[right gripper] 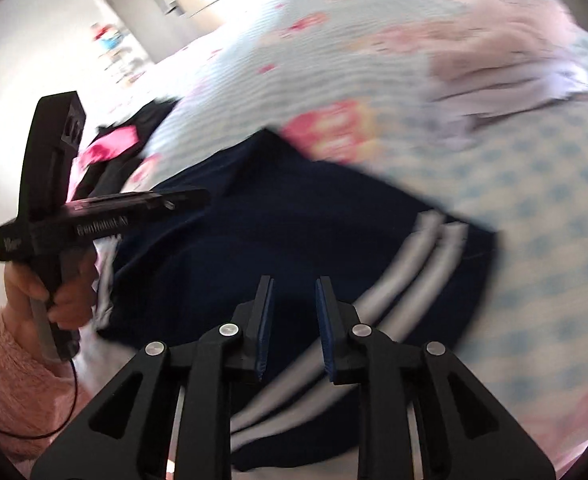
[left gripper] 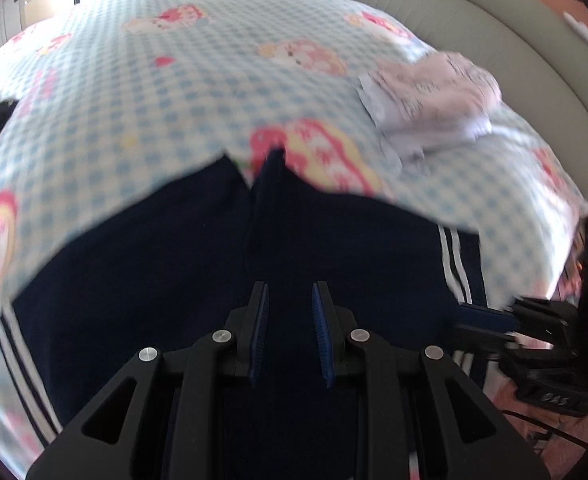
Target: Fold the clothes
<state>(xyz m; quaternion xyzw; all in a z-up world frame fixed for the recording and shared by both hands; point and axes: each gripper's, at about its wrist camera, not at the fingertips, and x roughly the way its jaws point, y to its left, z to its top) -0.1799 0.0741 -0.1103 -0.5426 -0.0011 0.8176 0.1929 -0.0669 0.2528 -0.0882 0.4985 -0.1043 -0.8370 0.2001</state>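
From my left tool (left gripper: 290,334) I see the dark blue pants (left gripper: 214,264) lying flat on the bed's checked blanket (left gripper: 154,92). The tool is spread apart above them, holding nothing. Only here I see a folded white cloth (left gripper: 429,108) farther up the bed, and my right tool (left gripper: 481,322) poking in at the side by the white stripes (left gripper: 455,264). From my right tool (right gripper: 292,328), also spread and empty, the pants (right gripper: 278,232) are just below with the stripes (right gripper: 405,280) close. Only here I see my hand (right gripper: 50,292) in a pink sleeve (right gripper: 10,380) gripping the left tool (right gripper: 106,210).
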